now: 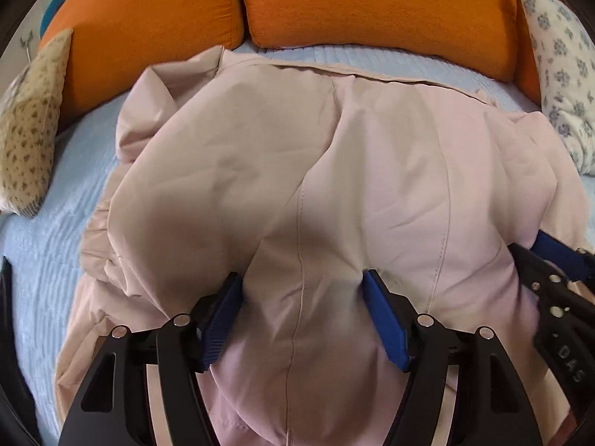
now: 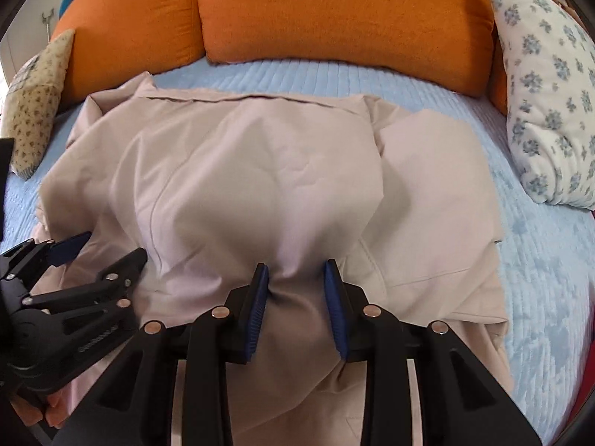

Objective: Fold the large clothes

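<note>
A large pale pink garment [image 1: 334, 171] lies spread on a light blue quilted bed cover [image 2: 539, 260], with its middle part puffed up and its far edge folded flat near the pillows. Behind it, at the far side, two orange cushions [image 2: 334, 18] stand side by side. A beige patterned pillow [image 1: 29, 130] is at the far left and a white pillow with blue flowers [image 2: 550, 93] is at the far right.

The left gripper [image 1: 301, 297] is over the near part of the garment. Its jaws stand quite wide, and a hump of the pink fabric rises between the blue pads [image 1: 219, 319]; the pads touch the cloth at the sides, but I cannot tell if they really press it.

The right gripper [image 2: 295, 286] is just beside it, to the right. Its jaws are narrower, partly open, and a bunch of fabric sits gathered between the two pads, which seem to pinch it.
</note>
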